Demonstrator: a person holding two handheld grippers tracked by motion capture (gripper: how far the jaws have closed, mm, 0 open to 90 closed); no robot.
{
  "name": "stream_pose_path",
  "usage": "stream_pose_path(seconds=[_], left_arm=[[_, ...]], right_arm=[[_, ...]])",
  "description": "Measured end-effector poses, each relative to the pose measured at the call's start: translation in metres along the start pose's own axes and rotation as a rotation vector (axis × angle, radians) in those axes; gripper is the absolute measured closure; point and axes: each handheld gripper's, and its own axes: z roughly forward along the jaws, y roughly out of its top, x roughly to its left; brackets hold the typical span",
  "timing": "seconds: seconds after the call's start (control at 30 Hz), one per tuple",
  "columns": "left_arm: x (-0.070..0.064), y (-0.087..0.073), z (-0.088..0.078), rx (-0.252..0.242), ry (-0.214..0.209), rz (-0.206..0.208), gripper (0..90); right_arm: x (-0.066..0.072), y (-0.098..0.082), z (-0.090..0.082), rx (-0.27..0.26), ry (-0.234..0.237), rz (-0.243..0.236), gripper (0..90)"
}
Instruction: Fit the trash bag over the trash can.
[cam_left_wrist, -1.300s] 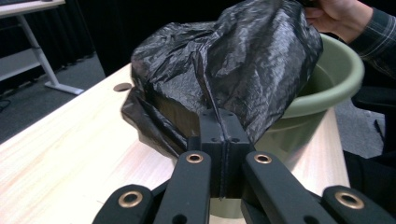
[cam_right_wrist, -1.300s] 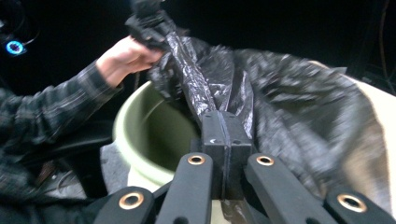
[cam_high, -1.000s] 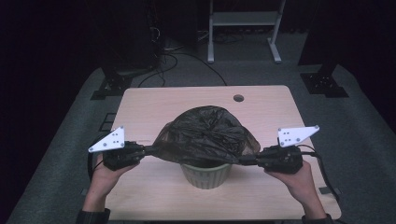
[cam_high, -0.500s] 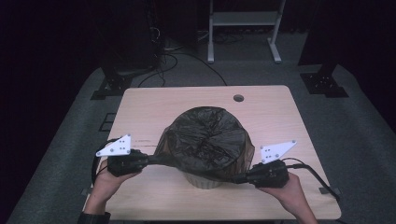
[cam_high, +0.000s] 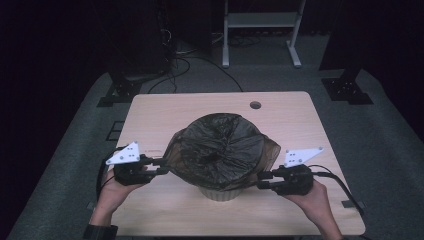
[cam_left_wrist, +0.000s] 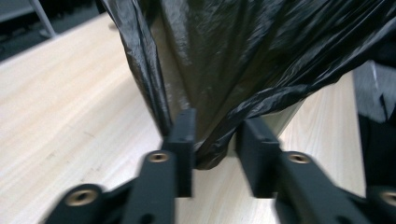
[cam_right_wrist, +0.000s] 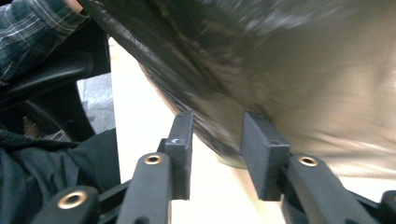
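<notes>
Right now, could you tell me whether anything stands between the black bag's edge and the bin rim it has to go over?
Nothing visible does. The black bag already drapes over the bin, its edge lying between the open jaws of the left tool and the right tool.

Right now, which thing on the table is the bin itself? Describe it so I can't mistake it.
Start at the light wooden table. Near the middle of its front half stands a small pale ribbed bin, between the left gripper and the right gripper. It alone wears a glossy dark bin bag draped over its rim; the pale base peeks out below.
</notes>
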Motion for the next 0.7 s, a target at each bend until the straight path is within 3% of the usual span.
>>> stream_pose_path(seconds=[0.17, 0.23, 0.33, 0.53, 0.7], left_arm=[[0.000, 0.014, -0.030, -0.106, 0.003, 0.016, 45.6], [-0.001, 0.017, -0.038, -0.129, 0.004, 0.025, 37.5], [-0.001, 0.022, -0.047, -0.155, 0.035, 0.028, 33.2], [0.007, 0.033, -0.031, -0.148, 0.041, 0.040, 27.7], [0.019, 0.046, -0.008, -0.155, 0.016, 0.022, 27.1]], right_arm=[[0.000, 0.002, -0.028, -0.052, -0.060, -0.010, 55.6], [-0.001, 0.004, -0.038, -0.080, -0.084, -0.009, 51.7], [-0.003, 0.006, -0.046, -0.114, -0.102, -0.012, 44.7], [-0.012, 0.018, -0.049, -0.177, -0.136, -0.046, 29.9], [-0.020, 0.037, -0.047, -0.201, -0.114, -0.048, 28.4]])
